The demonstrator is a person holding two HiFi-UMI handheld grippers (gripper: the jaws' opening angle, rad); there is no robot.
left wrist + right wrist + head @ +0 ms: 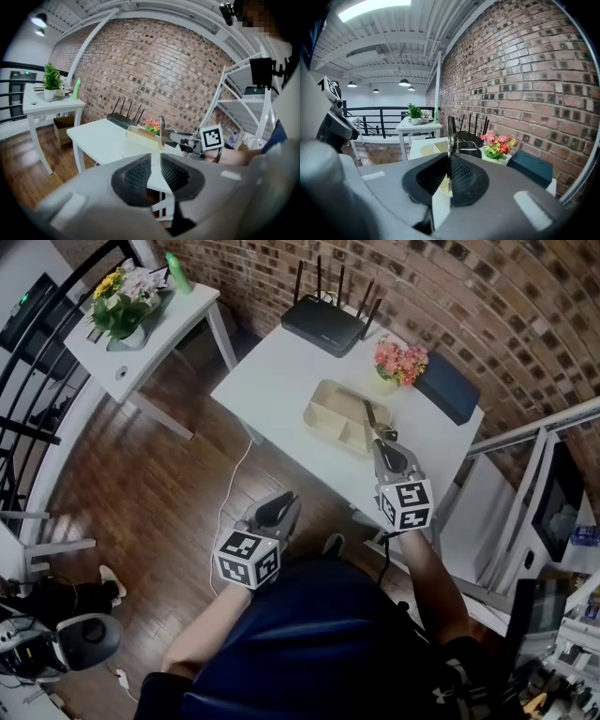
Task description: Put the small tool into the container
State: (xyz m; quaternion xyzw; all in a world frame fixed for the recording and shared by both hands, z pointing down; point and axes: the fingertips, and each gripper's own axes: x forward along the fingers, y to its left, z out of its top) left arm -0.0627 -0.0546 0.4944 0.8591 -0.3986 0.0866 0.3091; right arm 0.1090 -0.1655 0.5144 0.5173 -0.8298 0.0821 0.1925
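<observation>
Right gripper (382, 439) is clenched on the small tool (371, 416), a thin metal piece, tweezer-like, which sticks out past the pads over the near edge of the container (321, 397). The right gripper view confirms it: pads pressed on the tool (451, 133), blade edge-on and pointing up and forward, beige container (433, 148) just behind it. Left gripper (286, 501) hangs off the table (272, 371), low by the person's lap, jaws slightly apart with nothing between them (155, 160).

Step in hand, as judged: lowering the tool into the tray. To do it well, the person brings the tip down inside 1 compartment and lays the tool flat along the compartment's length so it clears the dividers. The jaws part only once it rests on the floor of the tray — a drop from height could bounce it out. The left gripper is not needed and is best kept clear.

Writing: none readable. Both marker cubes carry only black-and-white square patterns. The router (323, 324) shows no legible brand. A small white logo (441, 697) on the dark clothing is too small to read.
</observation>
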